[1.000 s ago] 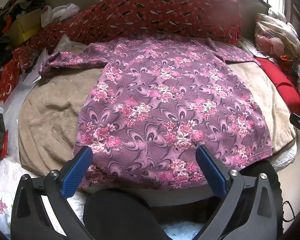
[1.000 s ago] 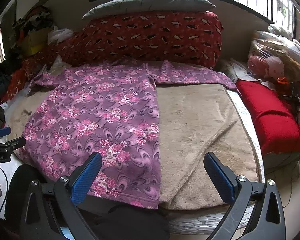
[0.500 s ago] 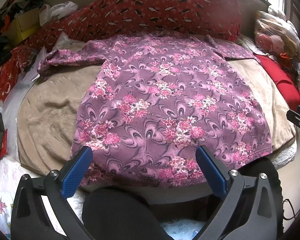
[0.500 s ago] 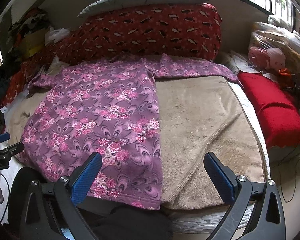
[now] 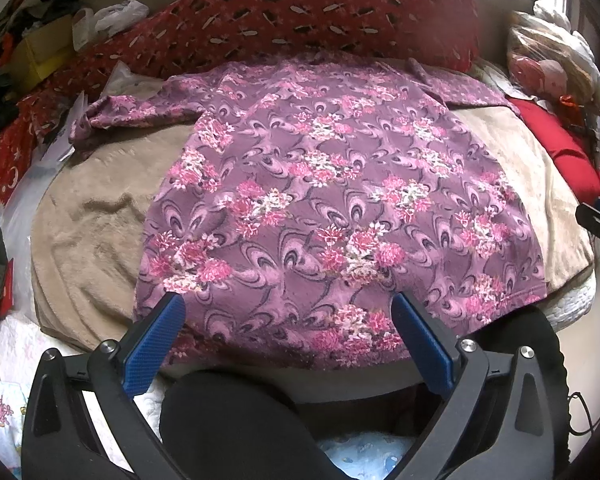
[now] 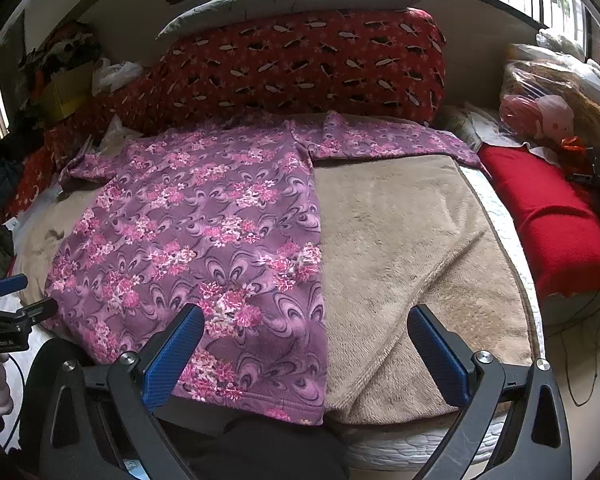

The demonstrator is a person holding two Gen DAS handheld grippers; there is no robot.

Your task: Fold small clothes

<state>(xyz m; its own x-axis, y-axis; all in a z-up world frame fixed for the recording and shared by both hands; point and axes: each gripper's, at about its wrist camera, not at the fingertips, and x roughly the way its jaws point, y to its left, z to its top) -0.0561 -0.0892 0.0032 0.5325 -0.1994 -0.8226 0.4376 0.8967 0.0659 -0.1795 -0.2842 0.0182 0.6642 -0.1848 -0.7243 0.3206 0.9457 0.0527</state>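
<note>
Both grippers sit nearer the floral purple top (image 5: 332,200) than a second ago. Left gripper (image 5: 288,312) and right gripper (image 6: 306,330) gape, empty. Top lies flat on the bed's beige blanket (image 6: 400,248). Left gripper's label reads "GenRobot.AI".

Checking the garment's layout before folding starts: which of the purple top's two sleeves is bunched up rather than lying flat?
The left sleeve: it is crumpled and twisted beside the red patterned bedding. The right sleeve lies flat across the beige blanket.
</note>
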